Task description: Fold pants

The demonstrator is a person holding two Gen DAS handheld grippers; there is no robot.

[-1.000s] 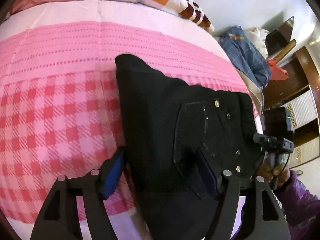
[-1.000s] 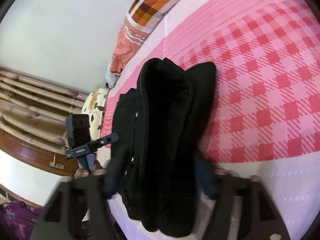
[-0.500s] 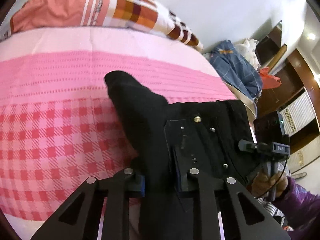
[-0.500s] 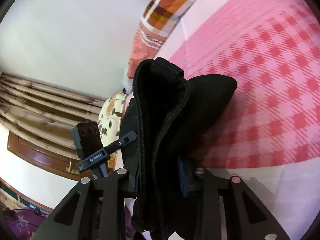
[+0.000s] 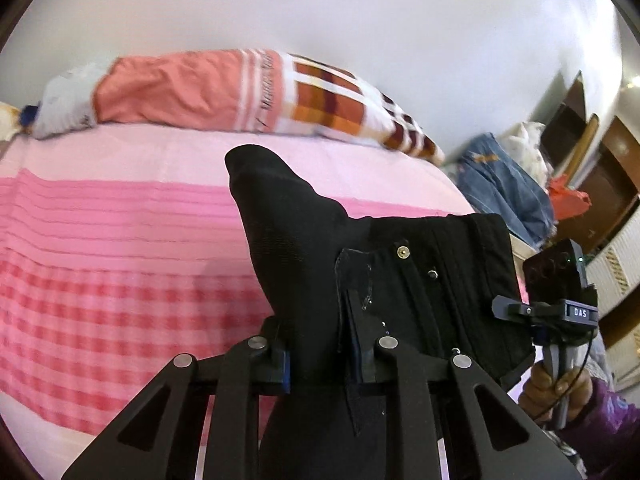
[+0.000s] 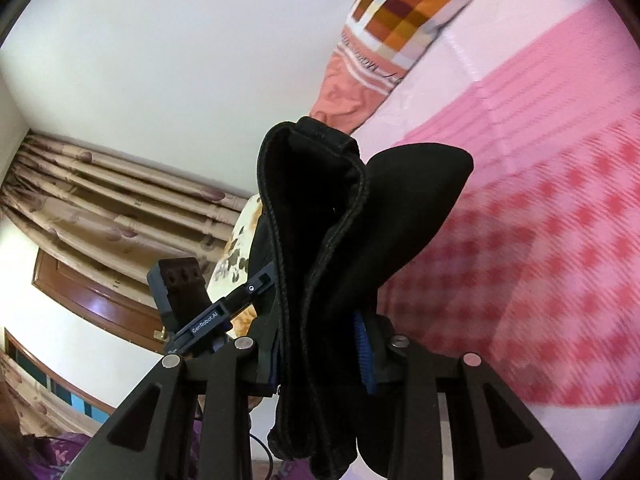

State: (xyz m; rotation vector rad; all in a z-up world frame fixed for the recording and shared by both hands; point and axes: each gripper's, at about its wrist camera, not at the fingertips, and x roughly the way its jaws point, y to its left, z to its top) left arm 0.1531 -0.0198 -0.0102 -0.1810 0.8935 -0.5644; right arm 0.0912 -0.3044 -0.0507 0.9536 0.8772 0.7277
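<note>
The black pants (image 5: 304,248) are bunched and lifted off the pink bed (image 5: 100,248). My left gripper (image 5: 322,356) is shut on a thick fold of them beside the studded pocket (image 5: 404,280). My right gripper (image 6: 320,356) is shut on the stacked waistband edge of the pants (image 6: 320,208), which stand up between its blue pads. In the left wrist view the other gripper (image 5: 560,304) shows at the right edge of the pants. In the right wrist view the other gripper (image 6: 192,304) shows to the left of the pants.
A pink checked sheet (image 6: 540,208) covers the bed. An orange and plaid pillow (image 5: 248,92) lies at its head by the white wall. Piled clothes (image 5: 504,188) and wooden furniture (image 5: 612,168) stand beyond the bed's right side. Curtains (image 6: 100,200) hang at the left.
Both grippers closed on the pants and lifted them up from the bed. The views tilted upward, showing more wall and pillow.
</note>
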